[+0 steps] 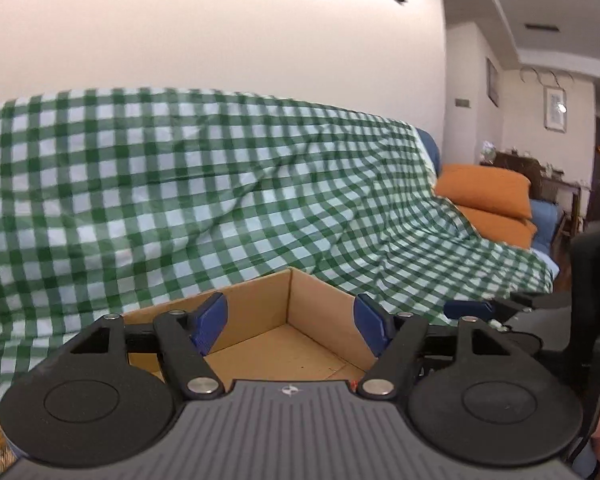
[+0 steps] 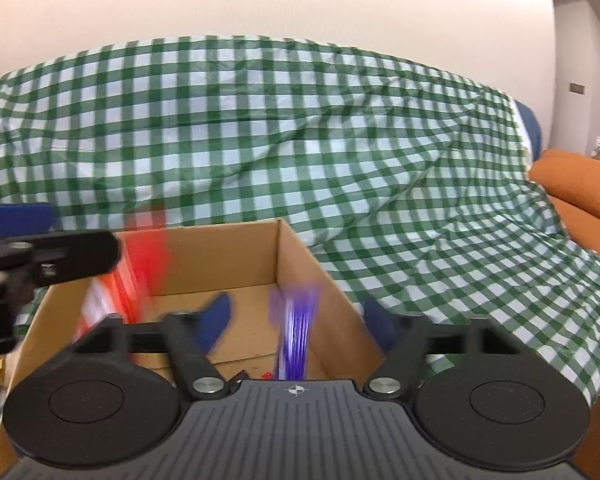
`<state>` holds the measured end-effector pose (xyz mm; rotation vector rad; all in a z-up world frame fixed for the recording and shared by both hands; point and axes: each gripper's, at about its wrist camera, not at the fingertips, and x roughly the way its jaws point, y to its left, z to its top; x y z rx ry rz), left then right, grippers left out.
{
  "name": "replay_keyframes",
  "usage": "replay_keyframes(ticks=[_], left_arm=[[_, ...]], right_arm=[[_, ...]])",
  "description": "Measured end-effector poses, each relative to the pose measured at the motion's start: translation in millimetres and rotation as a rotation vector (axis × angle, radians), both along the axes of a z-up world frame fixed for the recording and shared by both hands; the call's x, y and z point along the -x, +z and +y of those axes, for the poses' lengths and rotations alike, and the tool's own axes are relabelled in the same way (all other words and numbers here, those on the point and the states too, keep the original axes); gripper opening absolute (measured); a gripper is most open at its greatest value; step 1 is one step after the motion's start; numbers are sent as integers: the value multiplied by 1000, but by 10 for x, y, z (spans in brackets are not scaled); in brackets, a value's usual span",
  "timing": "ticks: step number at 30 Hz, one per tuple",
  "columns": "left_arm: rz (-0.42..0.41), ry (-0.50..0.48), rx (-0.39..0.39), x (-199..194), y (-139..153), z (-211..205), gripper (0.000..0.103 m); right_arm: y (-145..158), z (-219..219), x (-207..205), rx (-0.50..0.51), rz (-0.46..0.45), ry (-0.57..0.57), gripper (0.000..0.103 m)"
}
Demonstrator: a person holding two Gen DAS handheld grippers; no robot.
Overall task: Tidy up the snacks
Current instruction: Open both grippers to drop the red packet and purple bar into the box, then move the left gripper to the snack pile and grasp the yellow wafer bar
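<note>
Cardboard box [image 2: 220, 264] sits on the checked cloth [image 2: 300, 140], with a blurred red pack [image 2: 140, 264] and a purple pack [image 2: 296, 332] inside it. Right gripper [image 2: 300, 320] and left gripper [image 1: 290, 326] hang wide open over it, holding nothing. Best to lift both straight clear of the walls before fetching more.

Both grippers look the same — the left gripper [image 1: 290, 324] and the right gripper [image 2: 296, 320] have a grey ribbed body with a small round emblem, two black discs beside this emblem, black link arms with silver rivets, and blue fingers [image 1: 210, 322].
</note>
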<state>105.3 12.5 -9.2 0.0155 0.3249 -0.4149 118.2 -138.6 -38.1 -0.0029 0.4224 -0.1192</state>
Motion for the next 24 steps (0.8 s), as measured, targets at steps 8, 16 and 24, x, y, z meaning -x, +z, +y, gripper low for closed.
replay_keyframes(ticks=[8, 16, 24], left_arm=[[85, 71, 77, -17, 73, 386, 23], [239, 86, -87, 4, 124, 993, 24], [558, 296, -287, -232, -674, 1626, 31]], right_arm=[[11, 151, -55, 3, -8, 26, 77], [28, 347, -8, -7, -10, 98, 77], [36, 507, 54, 9, -8, 196, 77]])
